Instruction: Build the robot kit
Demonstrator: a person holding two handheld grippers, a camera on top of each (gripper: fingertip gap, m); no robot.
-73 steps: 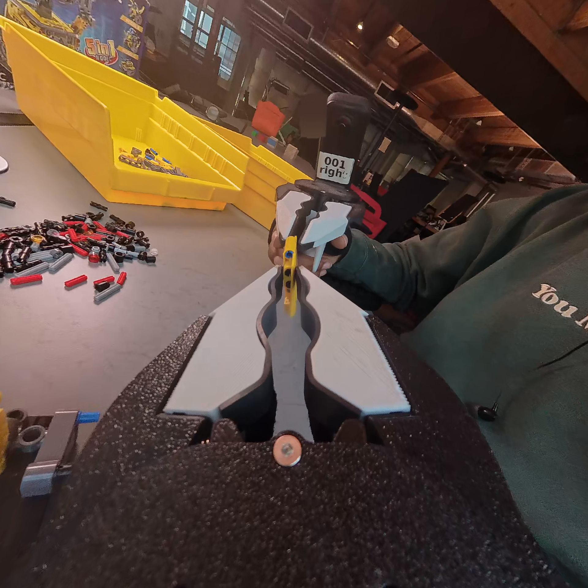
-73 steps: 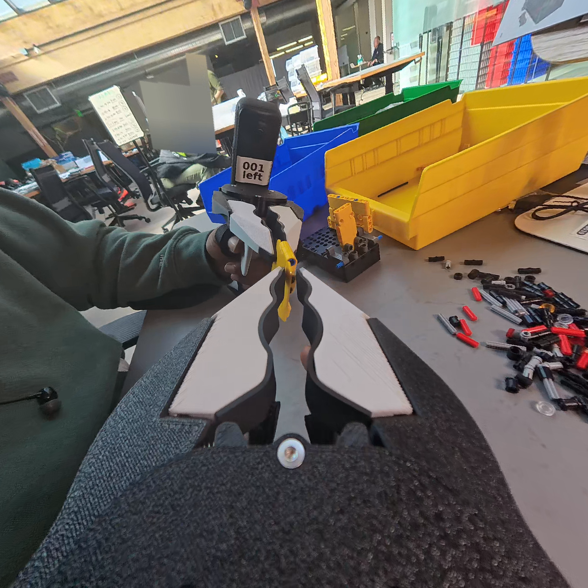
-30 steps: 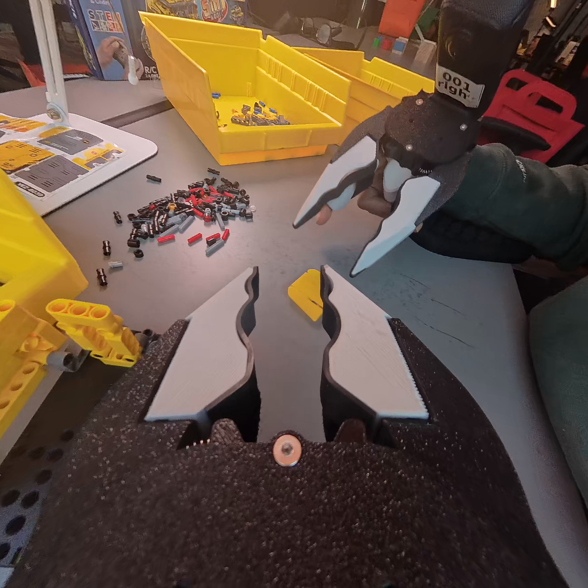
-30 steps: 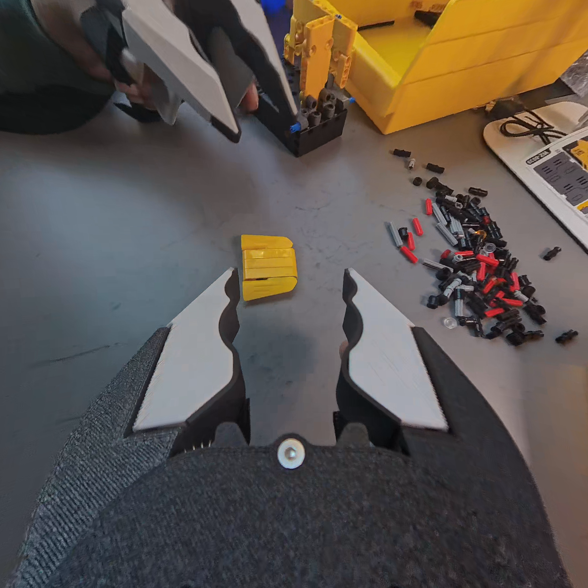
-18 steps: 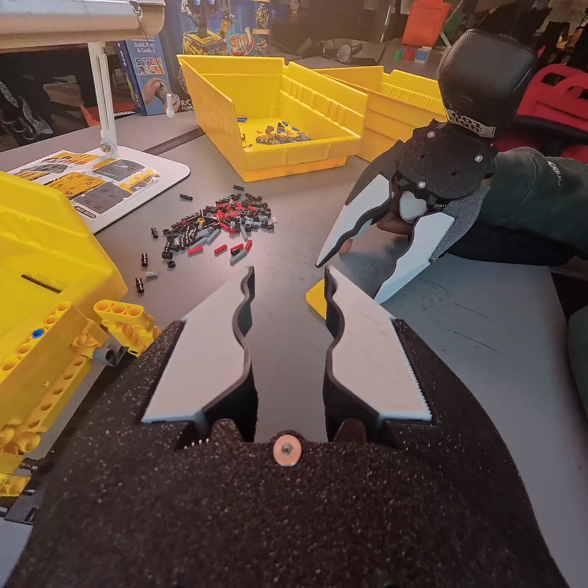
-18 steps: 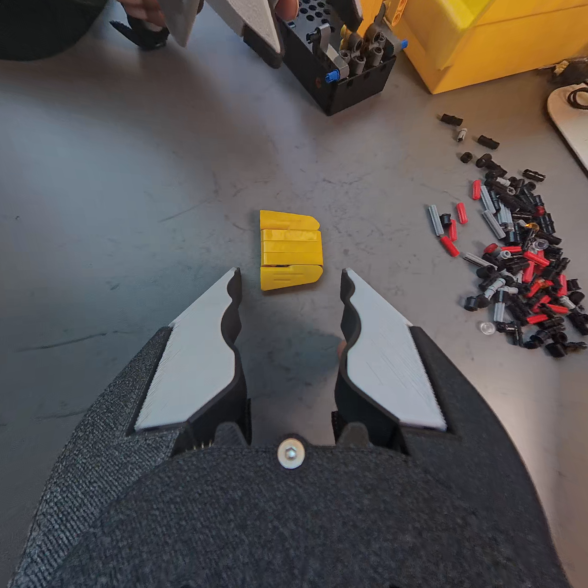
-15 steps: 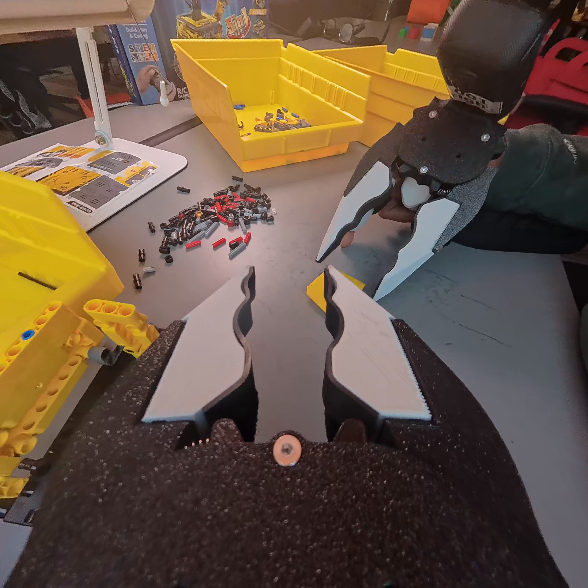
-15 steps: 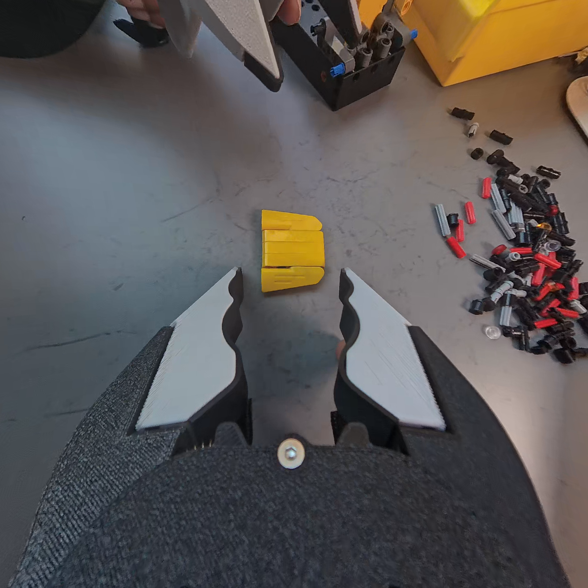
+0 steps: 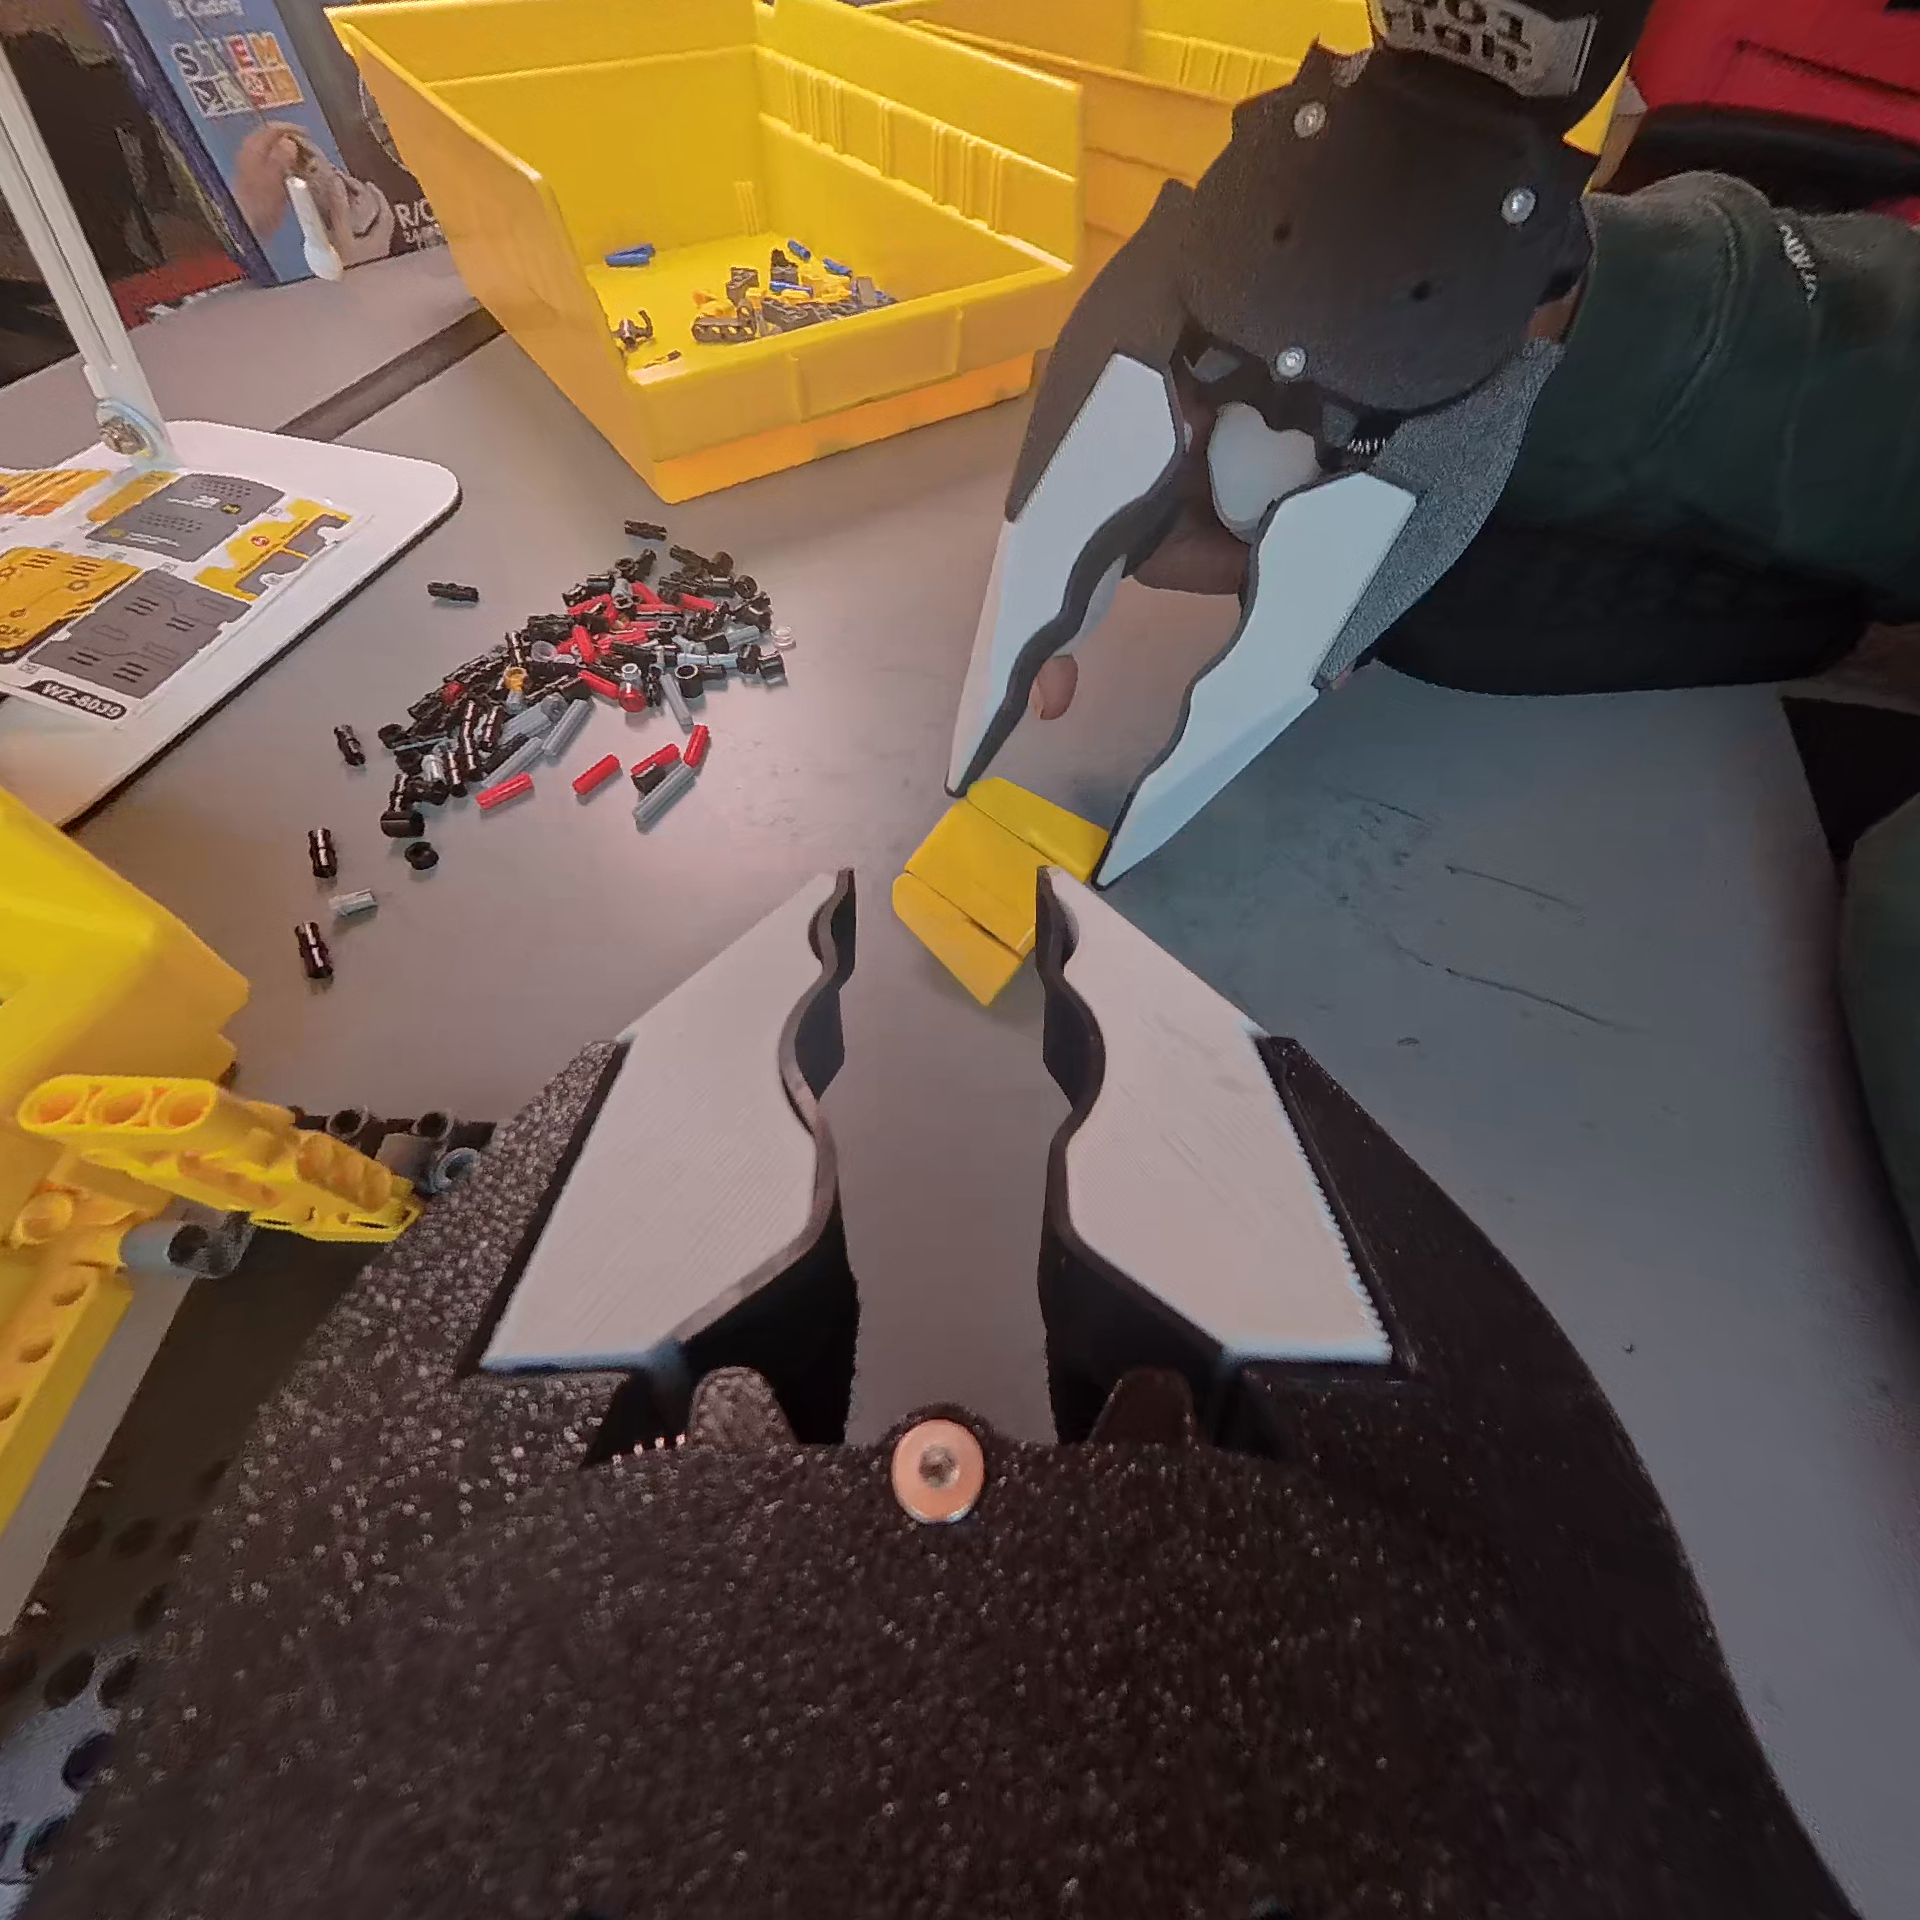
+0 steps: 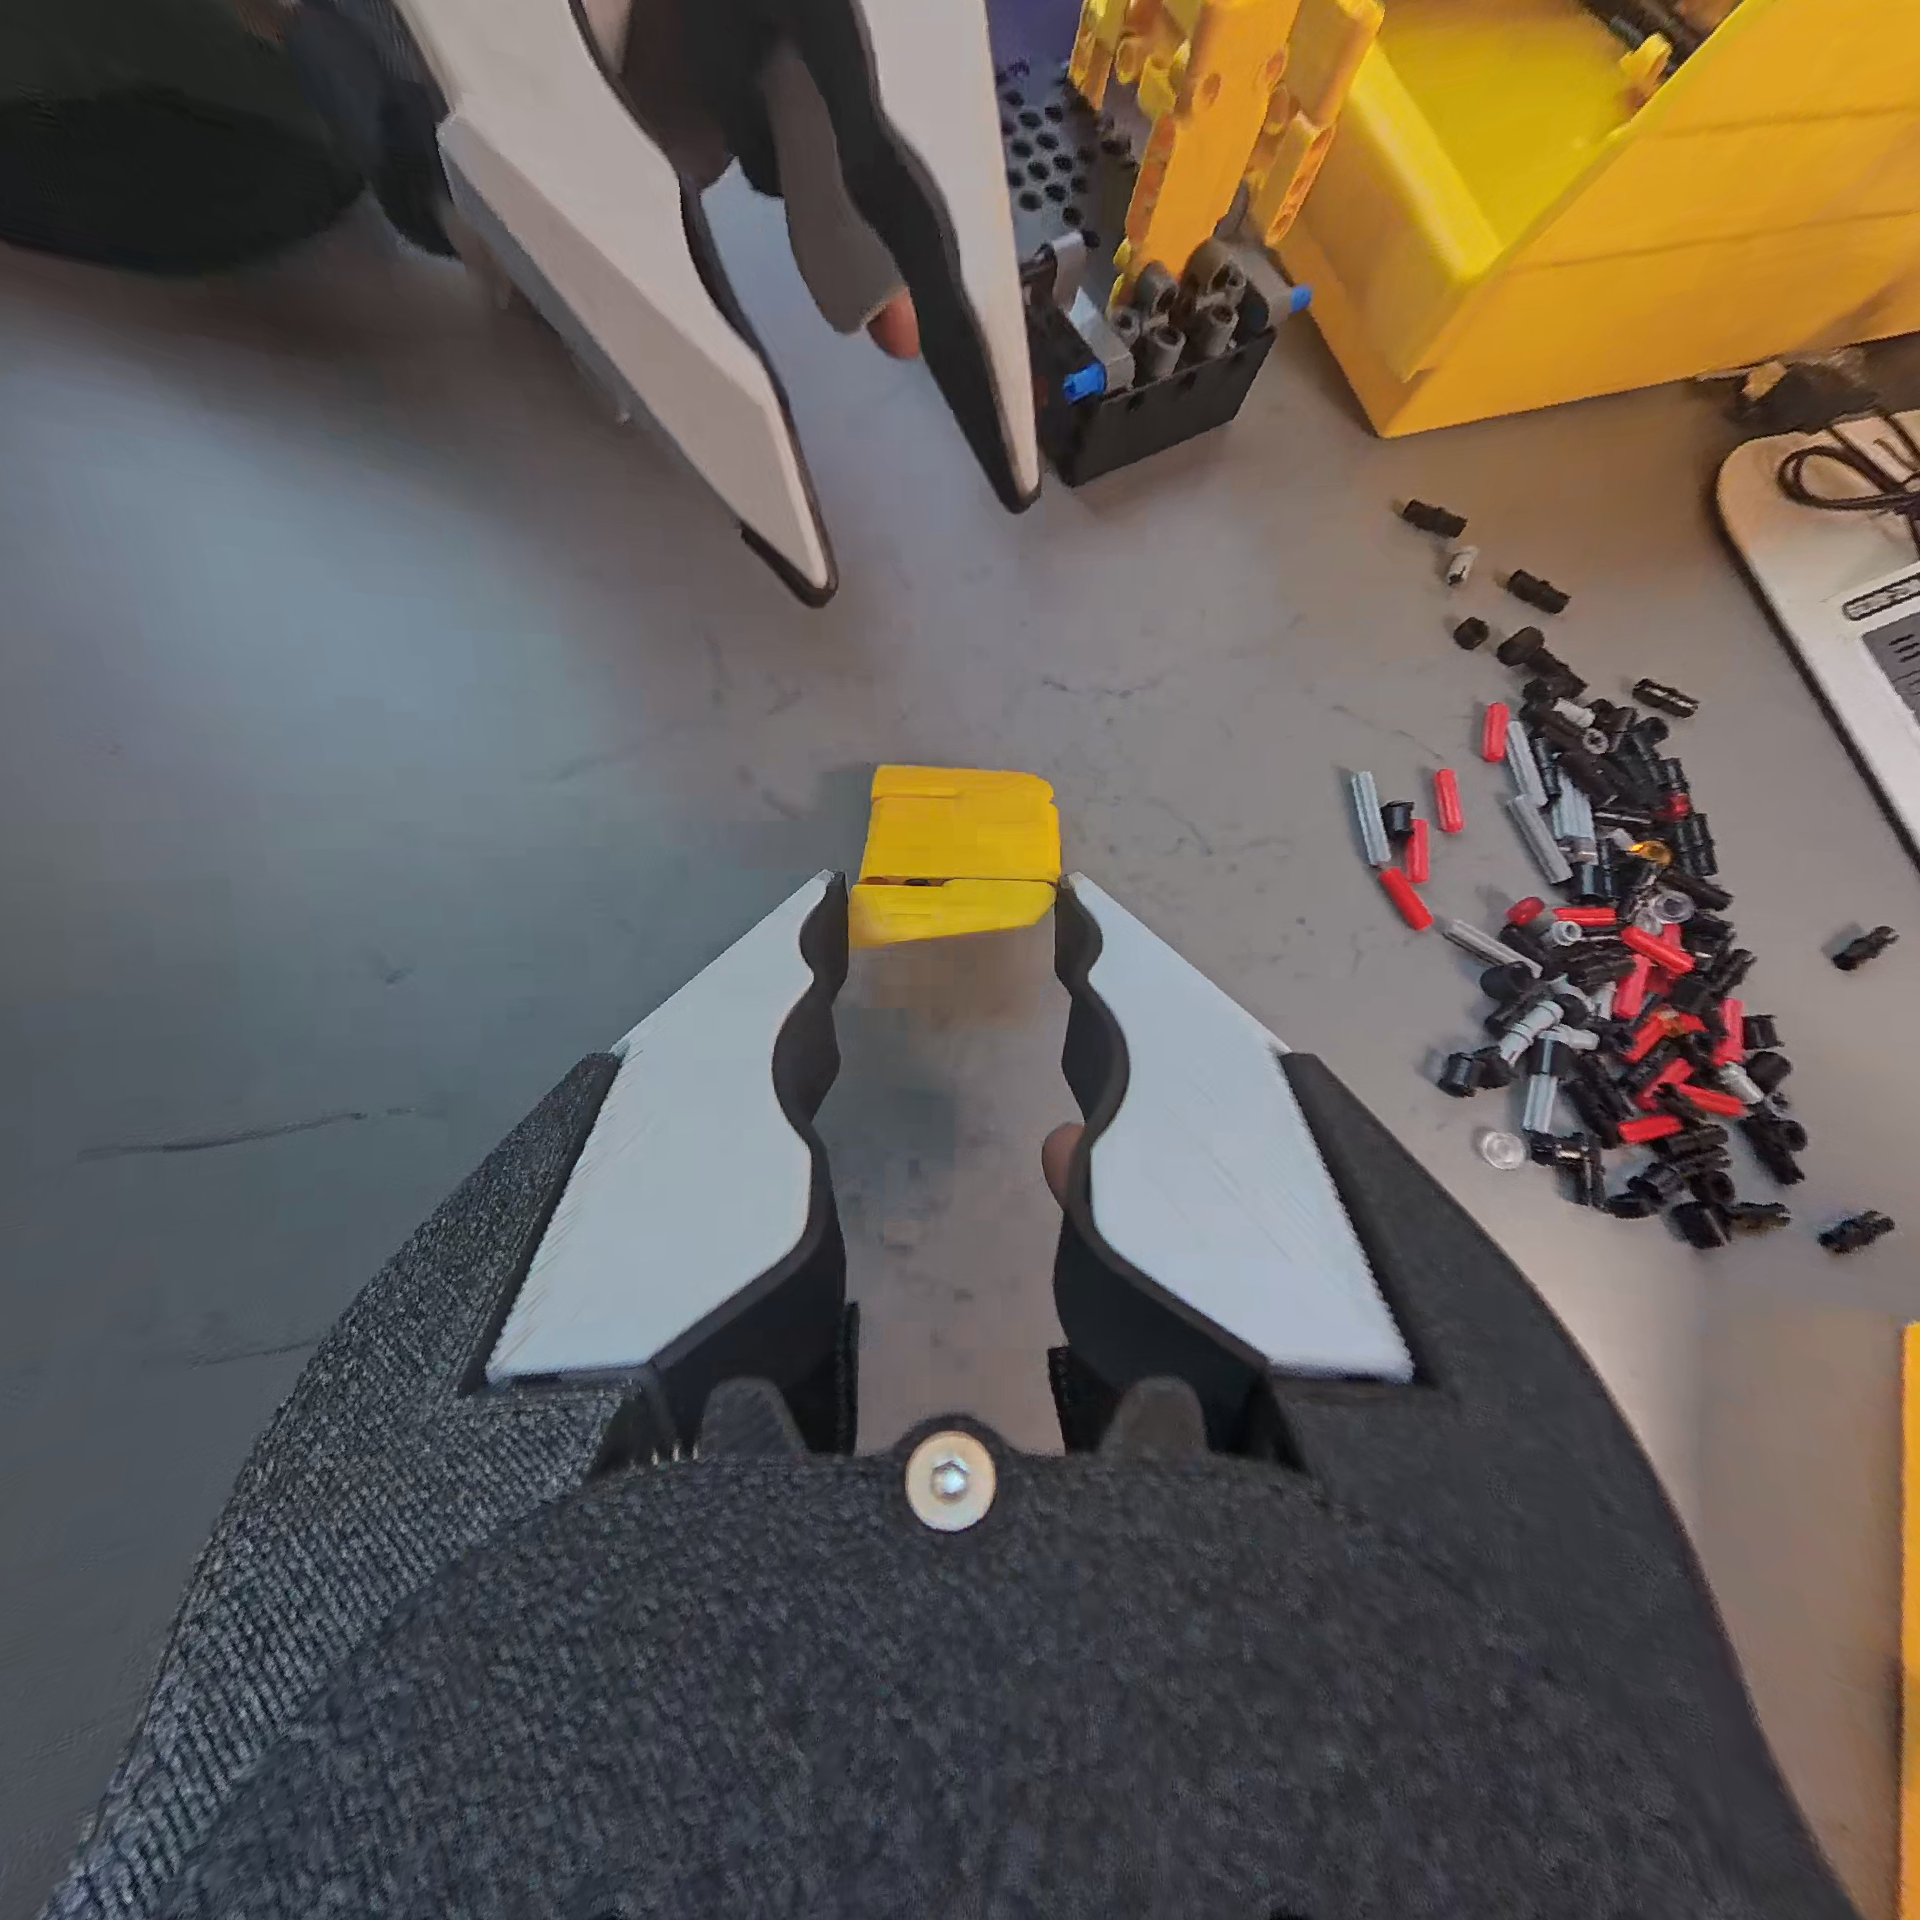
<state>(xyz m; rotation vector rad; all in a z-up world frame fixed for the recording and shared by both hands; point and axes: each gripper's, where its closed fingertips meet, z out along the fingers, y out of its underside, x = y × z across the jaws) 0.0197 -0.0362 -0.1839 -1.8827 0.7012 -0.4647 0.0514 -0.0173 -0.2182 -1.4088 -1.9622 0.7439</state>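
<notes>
Two hand-held grippers meet over one flat yellow plastic panel piece, which lies on the grey table between them. The right gripper has its fingers parted to about the panel's width, the tips set at either side of the panel's near edge; the right wrist view does not settle whether they press on it, and the panel rests on the table. The left gripper has its fingers spread with nothing between them, its tips just beside the panel's other end.

The left wrist view shows the right gripper from the front, tips down on the far part of the panel, with a green sleeve behind it. Only that view shows the yellow plastic bin with small parts inside at the far side and the printed instruction sheet on a white board to the left.

The right wrist view shows the left gripper hanging above the table at the far side. It alone shows the black perforated base block with grey connectors and the yellow beam assembly standing on it. A loose heap of black, red and grey pins lies well to the right of the panel; the left wrist view shows the heap to the left.
</notes>
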